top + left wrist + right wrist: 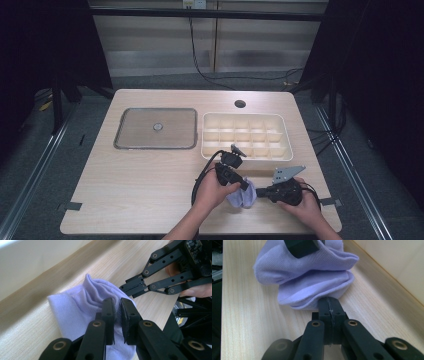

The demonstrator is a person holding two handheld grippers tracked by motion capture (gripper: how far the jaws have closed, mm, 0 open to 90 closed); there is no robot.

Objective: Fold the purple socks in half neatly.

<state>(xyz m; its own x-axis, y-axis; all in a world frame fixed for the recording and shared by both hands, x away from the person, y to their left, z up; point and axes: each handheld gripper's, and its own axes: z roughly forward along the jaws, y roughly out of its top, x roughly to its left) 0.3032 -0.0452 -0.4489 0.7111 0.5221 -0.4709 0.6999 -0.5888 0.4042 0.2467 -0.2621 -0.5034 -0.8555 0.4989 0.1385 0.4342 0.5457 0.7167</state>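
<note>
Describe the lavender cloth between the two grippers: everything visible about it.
The lavender cloth is soft, fine-ribbed knit fabric, possibly a sock, bunched into folds. It lies on the wooden table at the near edge, in front of the divided tray. The left gripper pinches one fold; the right gripper is clamped on its opposite edge.

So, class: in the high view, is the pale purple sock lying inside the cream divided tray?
No, the sock lies on the table, nearer the person than the tray.

Compartment tray, flat lidded tray, table
</note>
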